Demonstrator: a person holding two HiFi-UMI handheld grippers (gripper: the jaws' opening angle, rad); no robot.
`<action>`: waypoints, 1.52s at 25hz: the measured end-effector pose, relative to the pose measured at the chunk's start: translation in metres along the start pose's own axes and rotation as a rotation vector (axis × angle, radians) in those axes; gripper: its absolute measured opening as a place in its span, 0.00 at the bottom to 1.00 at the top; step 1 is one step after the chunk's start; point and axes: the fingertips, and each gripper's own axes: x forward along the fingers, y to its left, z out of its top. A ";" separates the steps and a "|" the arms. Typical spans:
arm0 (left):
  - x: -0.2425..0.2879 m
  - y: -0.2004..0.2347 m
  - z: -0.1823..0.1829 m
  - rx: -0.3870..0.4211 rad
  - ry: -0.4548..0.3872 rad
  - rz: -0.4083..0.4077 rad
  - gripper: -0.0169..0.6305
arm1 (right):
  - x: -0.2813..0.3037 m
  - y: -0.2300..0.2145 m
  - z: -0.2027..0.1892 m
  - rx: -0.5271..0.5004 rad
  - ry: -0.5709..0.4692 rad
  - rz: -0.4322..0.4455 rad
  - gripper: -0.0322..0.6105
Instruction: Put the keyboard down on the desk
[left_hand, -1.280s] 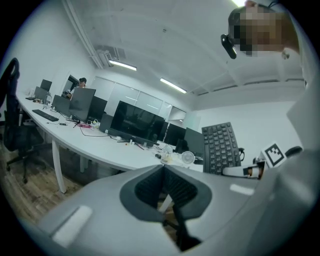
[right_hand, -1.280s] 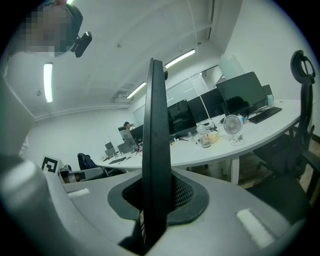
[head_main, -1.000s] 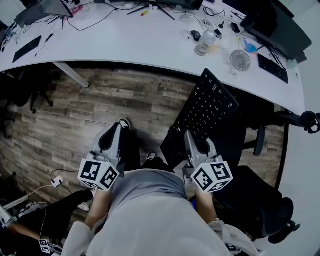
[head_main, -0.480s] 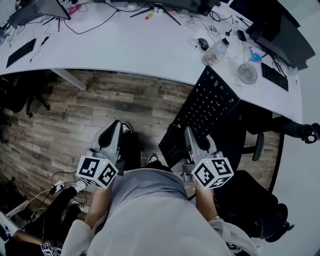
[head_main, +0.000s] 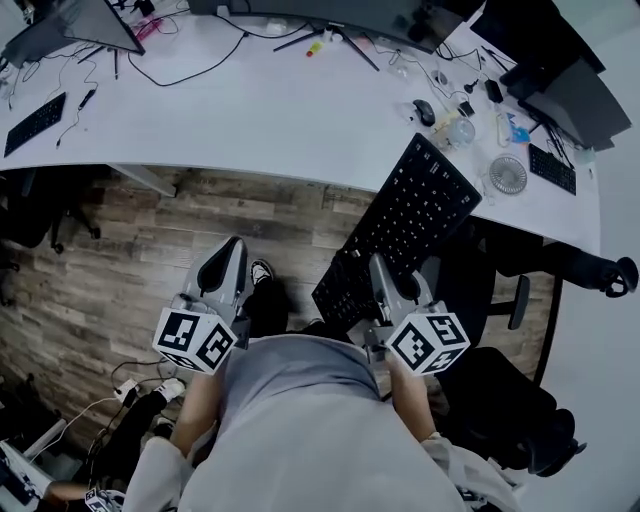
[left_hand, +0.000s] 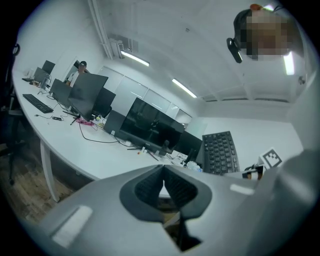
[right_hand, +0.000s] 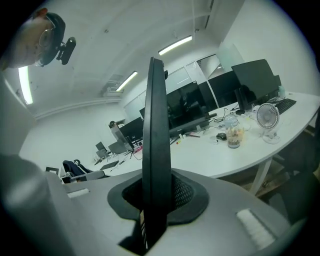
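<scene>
A black keyboard (head_main: 405, 235) is in my right gripper (head_main: 385, 272), which is shut on its near end. It slants up and away, its far end reaching over the front edge of the white desk (head_main: 270, 110). In the right gripper view the keyboard (right_hand: 154, 150) stands edge-on between the pads, right gripper (right_hand: 155, 200) clamped on it. The left gripper view shows the keyboard (left_hand: 220, 152) off to the right. My left gripper (head_main: 225, 272) hangs over the wooden floor, shut and empty; its pads meet in the left gripper (left_hand: 162, 186) view.
On the desk near the keyboard's far end lie a mouse (head_main: 425, 112), a jar (head_main: 461, 131), a small fan (head_main: 508, 174) and a second keyboard (head_main: 552, 167). Monitors (head_main: 320, 12) and cables line the back. A black office chair (head_main: 510, 410) stands at my right.
The desk has come closer in the head view, its objects sliding down and right. The keyboard stays gripped at the same slant. The left gripper has barely moved.
</scene>
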 end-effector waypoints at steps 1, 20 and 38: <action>0.001 0.009 0.007 -0.008 -0.011 -0.008 0.03 | 0.007 0.006 0.002 0.005 -0.001 0.002 0.16; 0.010 0.088 0.045 -0.046 -0.038 -0.022 0.03 | 0.063 0.042 0.035 0.098 -0.126 -0.026 0.16; 0.125 0.108 0.106 -0.004 -0.021 -0.090 0.03 | 0.154 -0.007 0.094 0.219 -0.173 -0.065 0.16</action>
